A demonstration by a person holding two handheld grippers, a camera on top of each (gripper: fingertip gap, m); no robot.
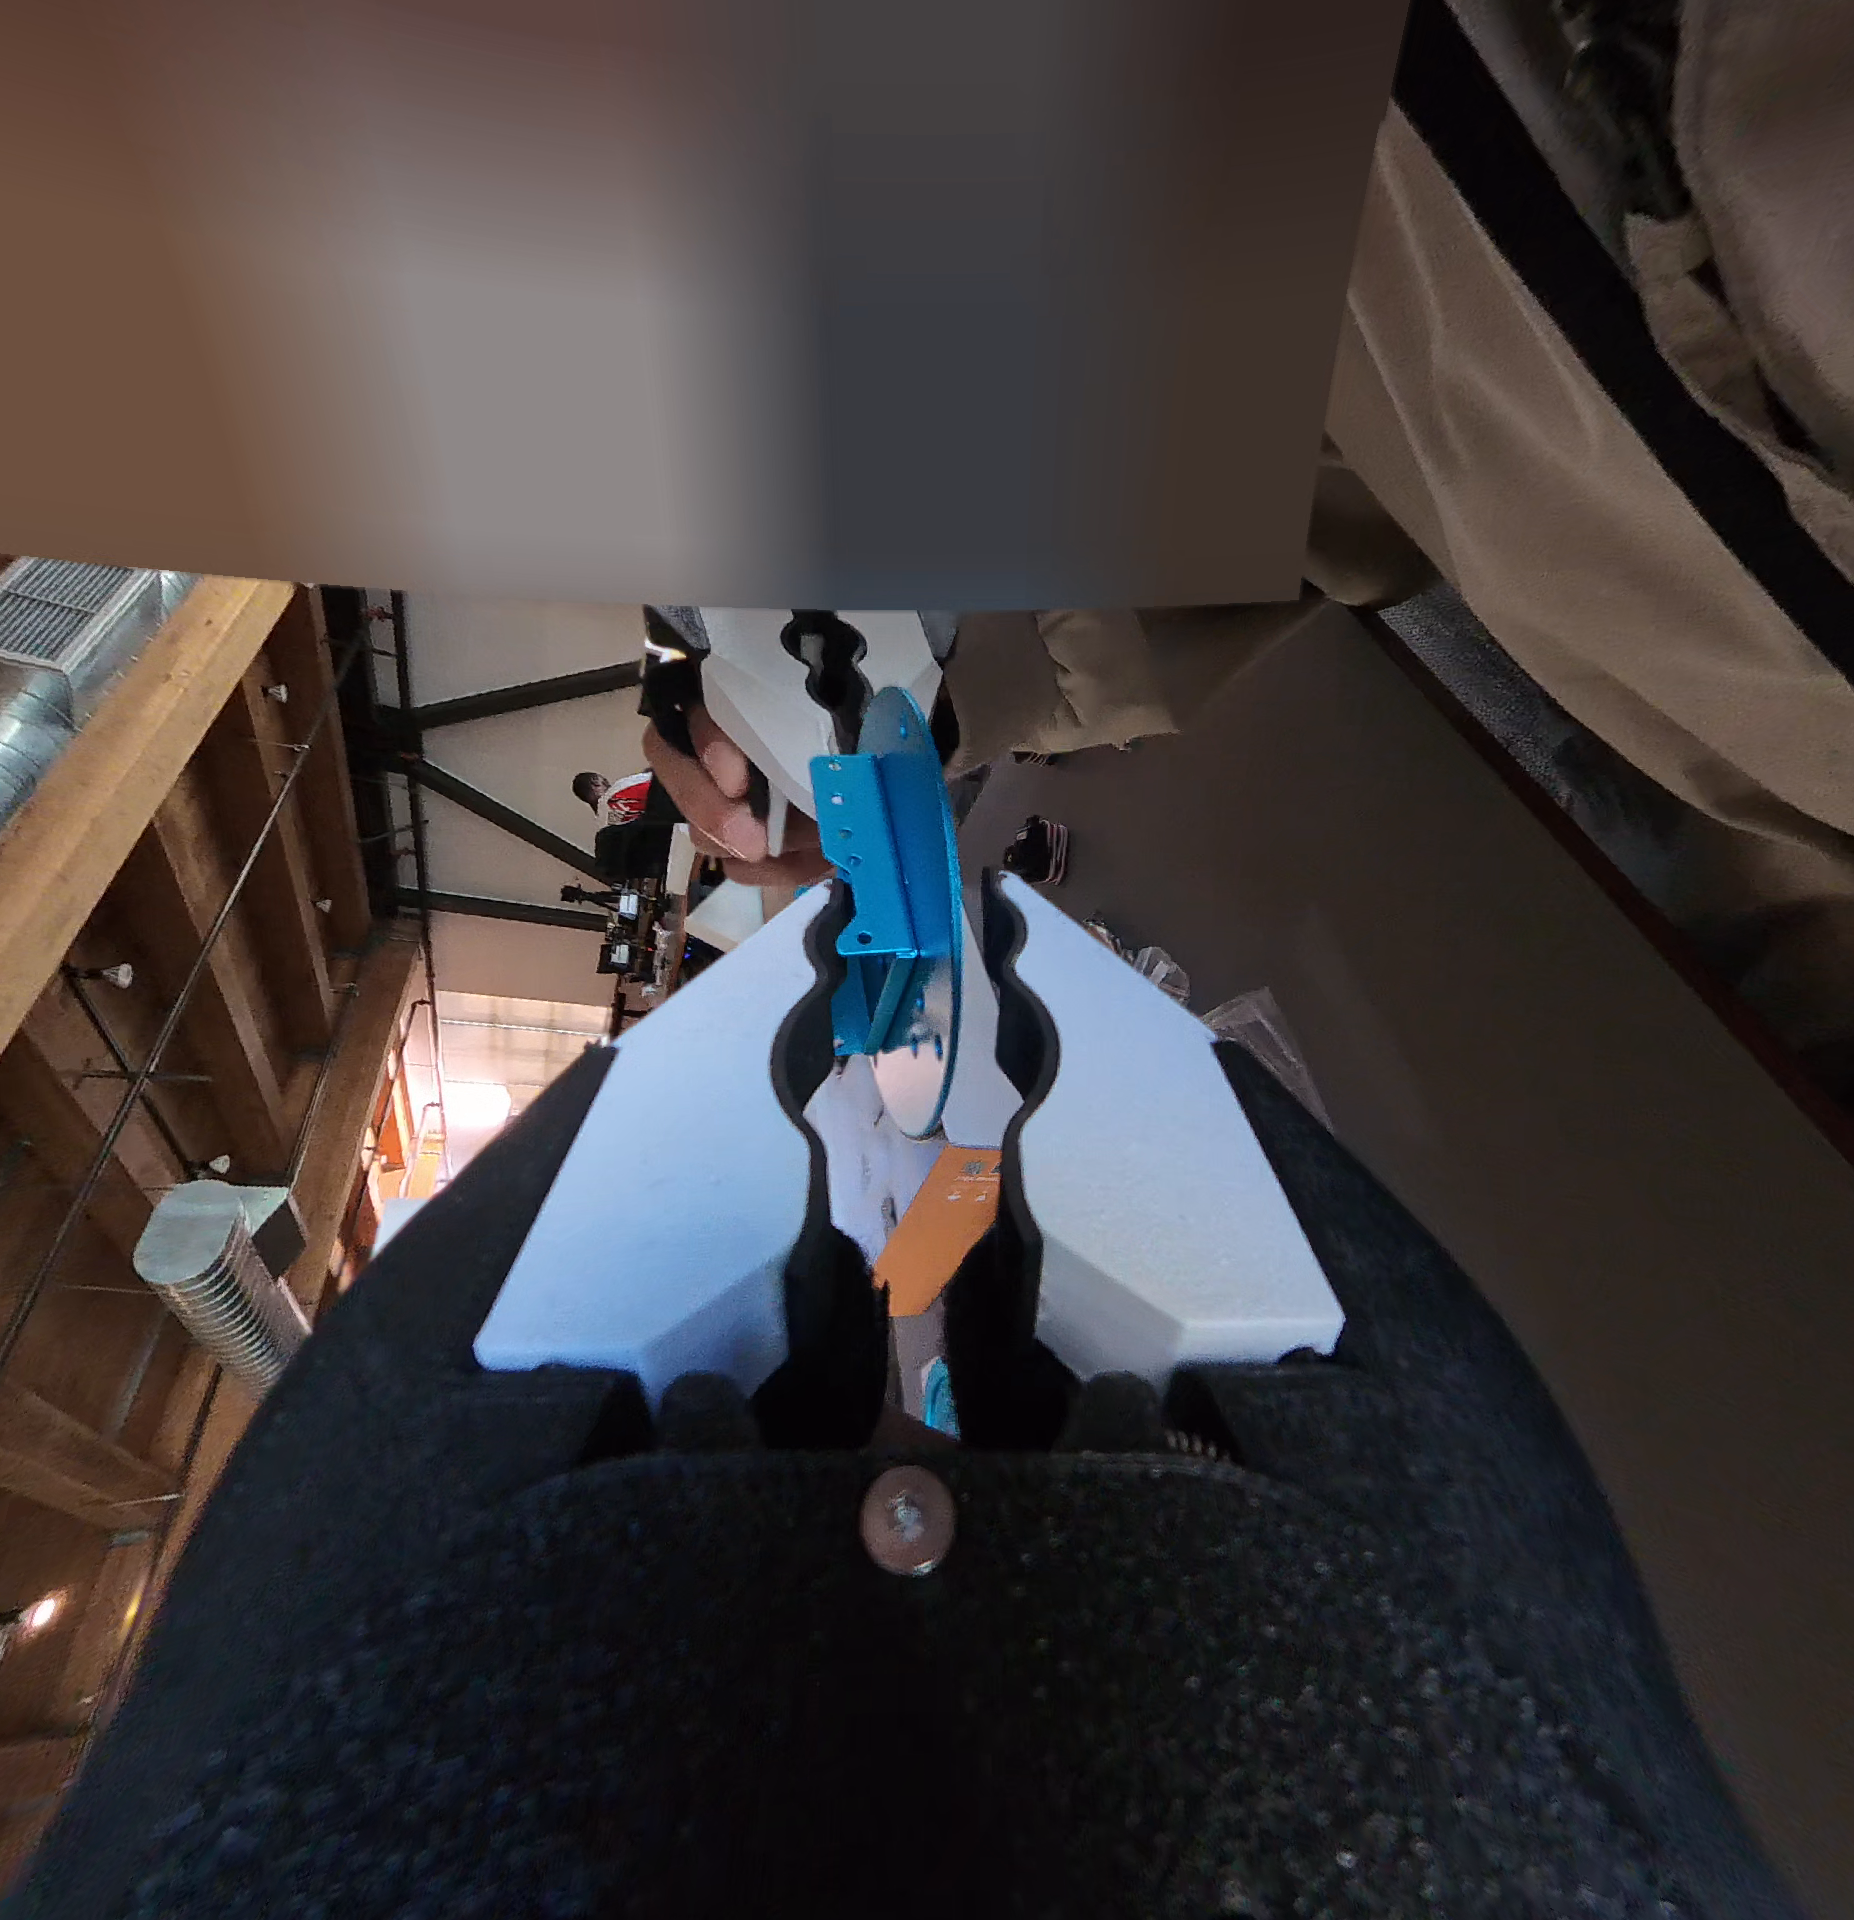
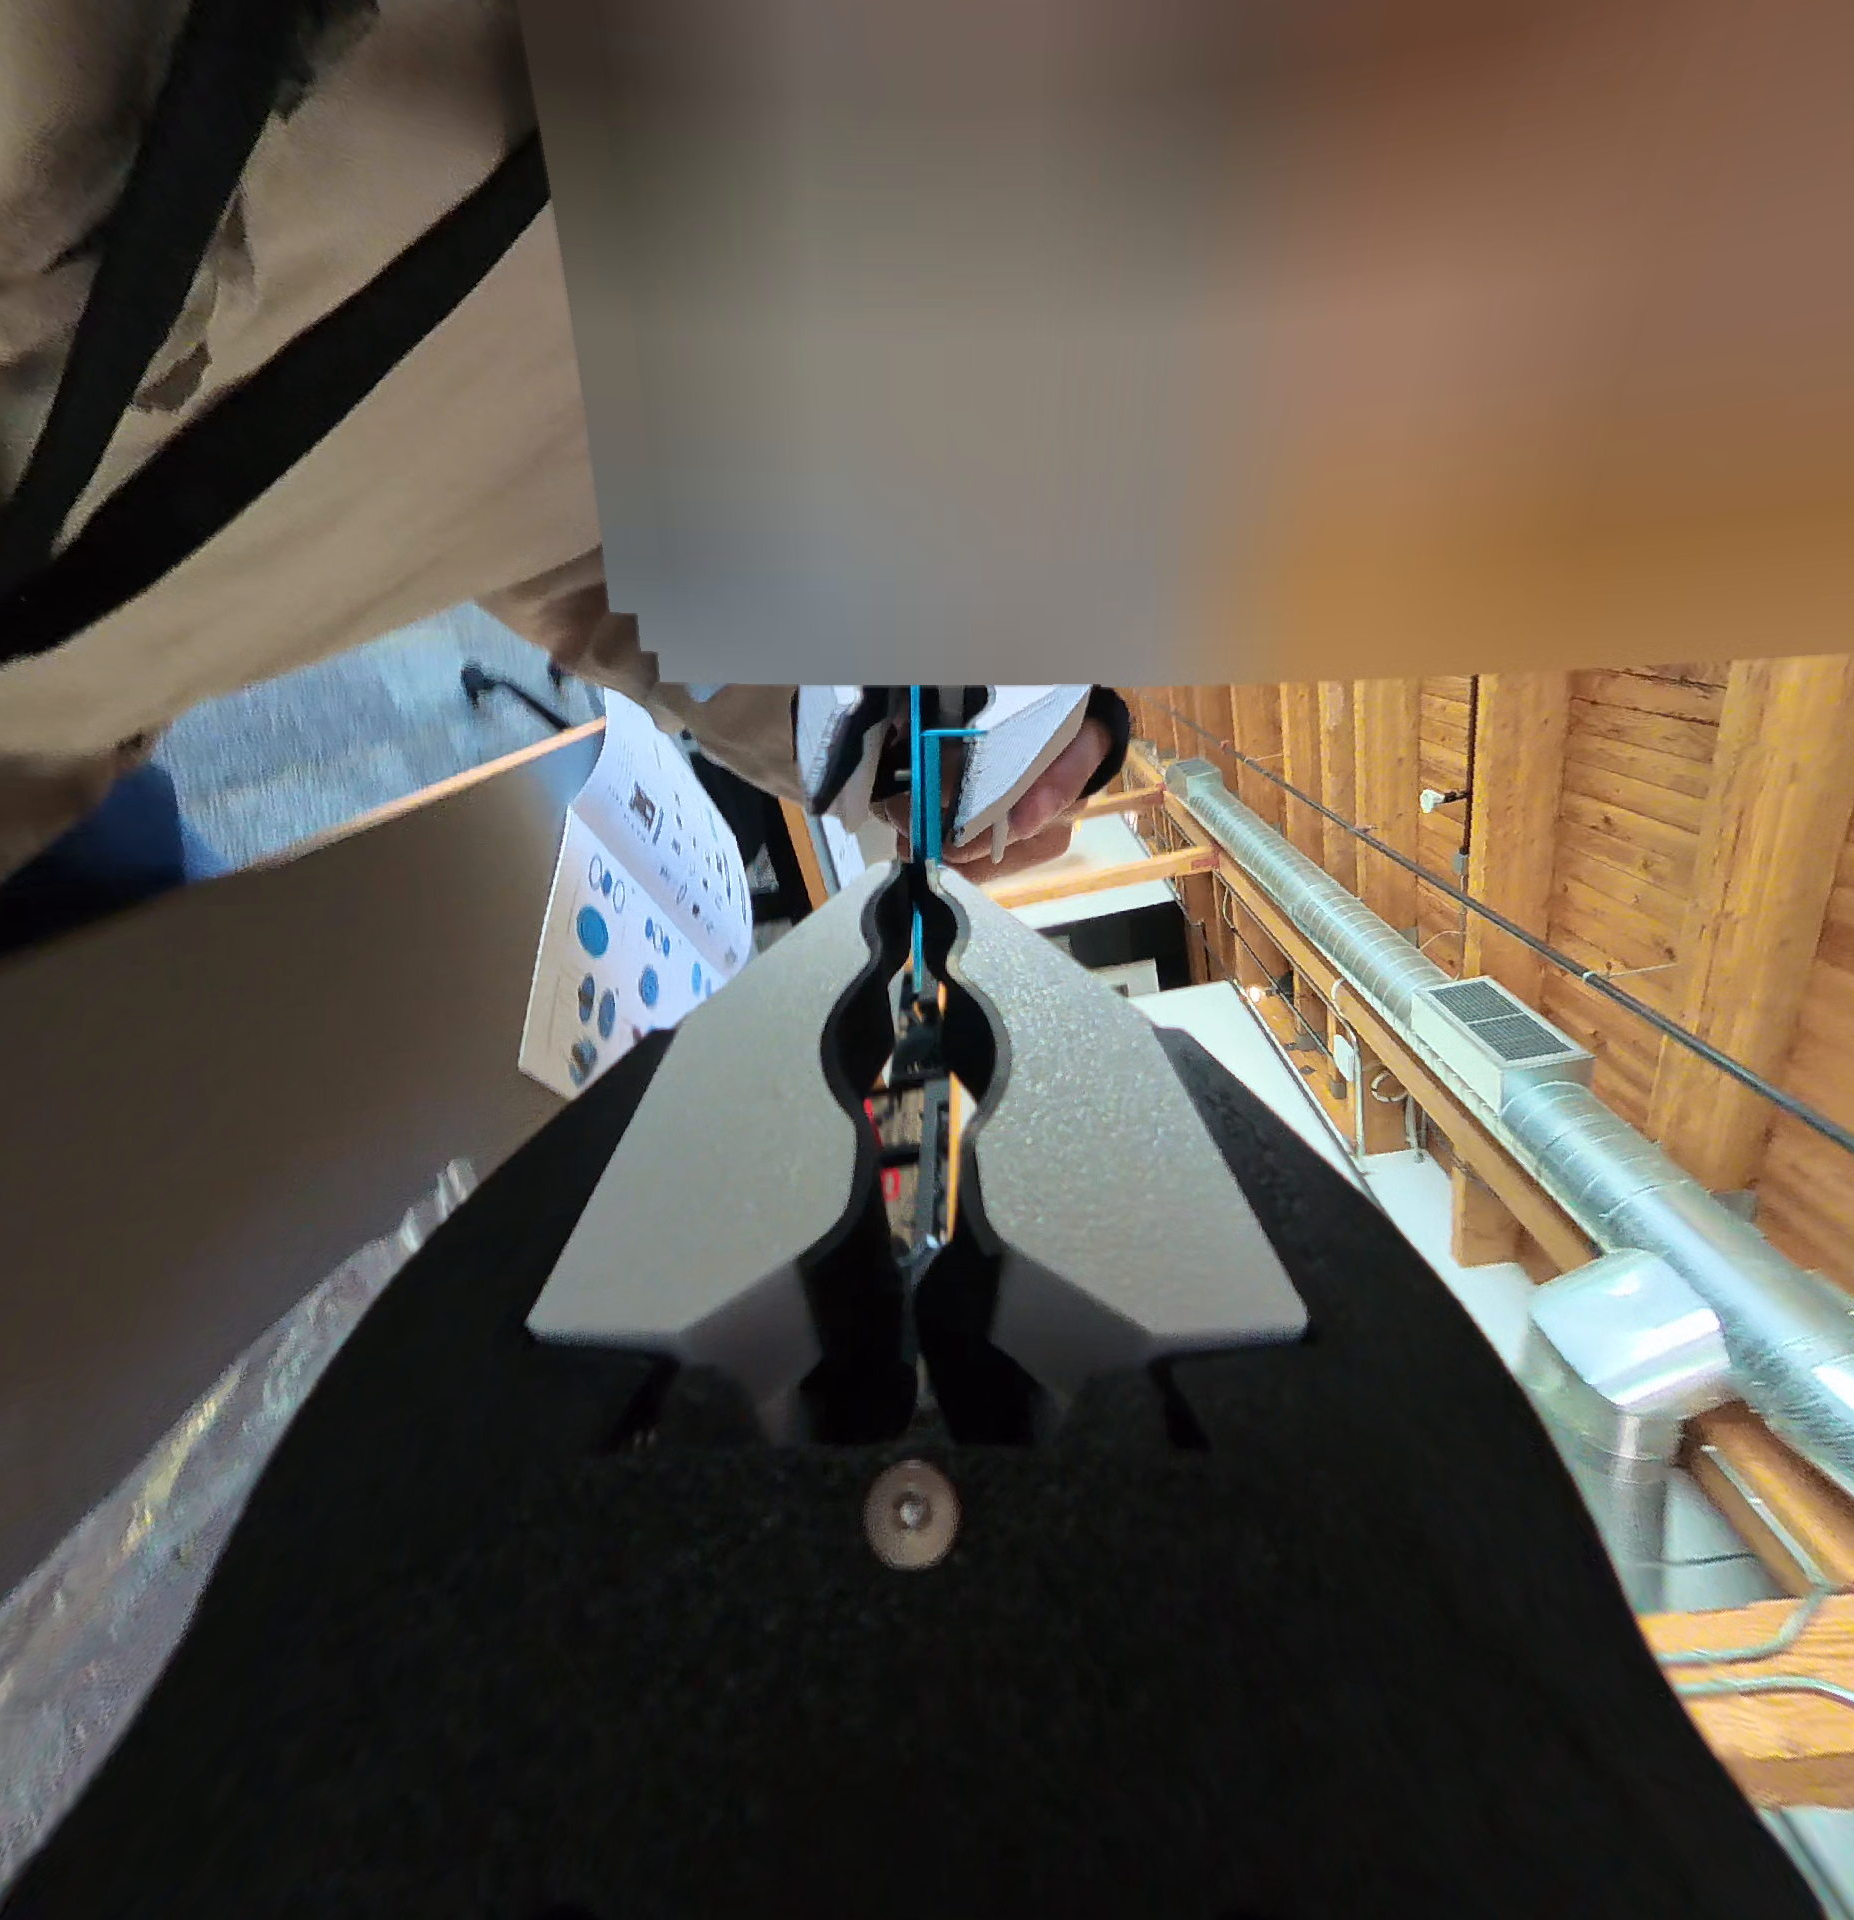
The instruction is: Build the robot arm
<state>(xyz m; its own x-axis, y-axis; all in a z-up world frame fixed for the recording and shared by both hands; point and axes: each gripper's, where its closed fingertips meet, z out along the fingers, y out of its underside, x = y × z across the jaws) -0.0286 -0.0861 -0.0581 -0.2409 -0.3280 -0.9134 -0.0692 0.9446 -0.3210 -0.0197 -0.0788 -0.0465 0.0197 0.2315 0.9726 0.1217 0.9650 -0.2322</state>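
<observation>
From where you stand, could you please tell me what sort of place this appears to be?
Probably a workshop or lab in a timber-built industrial hall. Overhead run heavy wooden beams and a silver ventilation duct. A parts sheet lies open by the table, and blue metal parts sit between the claws.

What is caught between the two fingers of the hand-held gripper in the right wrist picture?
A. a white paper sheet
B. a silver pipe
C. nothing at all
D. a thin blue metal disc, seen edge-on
D: the right hand-held gripper is closed on the blue metal disc, which shows as a thin blue line pinched at the fingertips.
</observation>
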